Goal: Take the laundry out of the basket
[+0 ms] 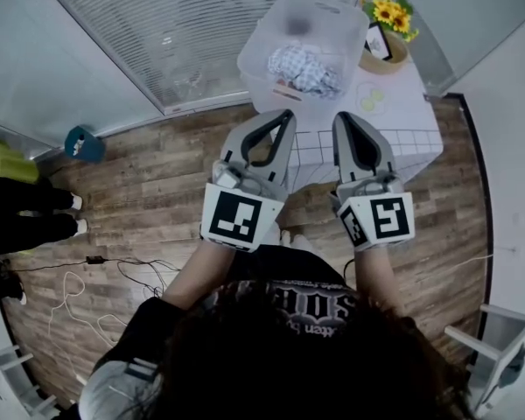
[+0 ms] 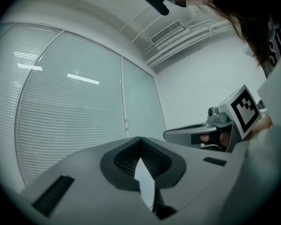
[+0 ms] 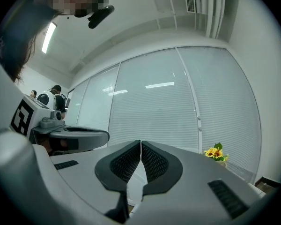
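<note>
Brown wood-plank floor (image 1: pixel 149 182) meets a glass wall hung with white slatted blinds (image 1: pixel 175 33). A white tiled table (image 1: pixel 411 103) stands beside it. 1 ceiling strip light (image 3: pixel 49 36) glows.

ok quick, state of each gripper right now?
Left gripper: closed, nothing between its jaws.
Right gripper: closed, nothing between its jaws.

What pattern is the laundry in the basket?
Blue-and-white check; the laundry shows best in the head view, lying in the translucent basket.
</note>
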Demonstrator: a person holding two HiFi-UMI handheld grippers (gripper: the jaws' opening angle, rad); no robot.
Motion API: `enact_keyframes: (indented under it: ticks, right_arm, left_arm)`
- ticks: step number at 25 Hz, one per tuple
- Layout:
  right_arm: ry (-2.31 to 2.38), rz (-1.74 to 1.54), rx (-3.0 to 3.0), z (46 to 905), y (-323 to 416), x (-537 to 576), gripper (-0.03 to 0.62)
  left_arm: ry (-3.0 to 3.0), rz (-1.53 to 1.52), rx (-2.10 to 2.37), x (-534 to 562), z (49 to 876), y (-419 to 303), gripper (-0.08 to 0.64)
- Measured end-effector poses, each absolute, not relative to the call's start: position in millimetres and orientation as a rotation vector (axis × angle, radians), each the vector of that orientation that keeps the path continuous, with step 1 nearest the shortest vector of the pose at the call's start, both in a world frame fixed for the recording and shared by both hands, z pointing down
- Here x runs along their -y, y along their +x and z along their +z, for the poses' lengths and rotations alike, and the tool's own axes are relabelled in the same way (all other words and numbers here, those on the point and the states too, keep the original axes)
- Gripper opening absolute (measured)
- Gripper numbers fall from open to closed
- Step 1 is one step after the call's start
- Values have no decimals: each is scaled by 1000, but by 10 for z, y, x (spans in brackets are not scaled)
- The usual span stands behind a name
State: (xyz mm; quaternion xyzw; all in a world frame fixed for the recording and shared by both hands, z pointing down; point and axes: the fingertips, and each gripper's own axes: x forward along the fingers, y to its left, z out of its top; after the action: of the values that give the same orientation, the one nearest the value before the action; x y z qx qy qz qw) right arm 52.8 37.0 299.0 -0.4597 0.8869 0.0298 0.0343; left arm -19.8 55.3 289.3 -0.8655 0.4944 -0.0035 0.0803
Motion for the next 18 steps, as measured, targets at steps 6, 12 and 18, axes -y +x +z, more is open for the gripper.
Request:
enact_keyframes:
  ticks: [6,12,18]
  right_arm:
    - [-1430,87,-2736,3052,398,-98,29]
    - [-1485,89,-2700,2976,315,312,29]
    - [-1515,94,-2685,2932,158,697,29]
  left_arm:
    - [-2602,14,-1497,-243,2946,-350,-2]
    - [-2611,39,-1457,166,2859,-481,-2]
    - [-2619,36,-1439,568,2818,-678,-2]
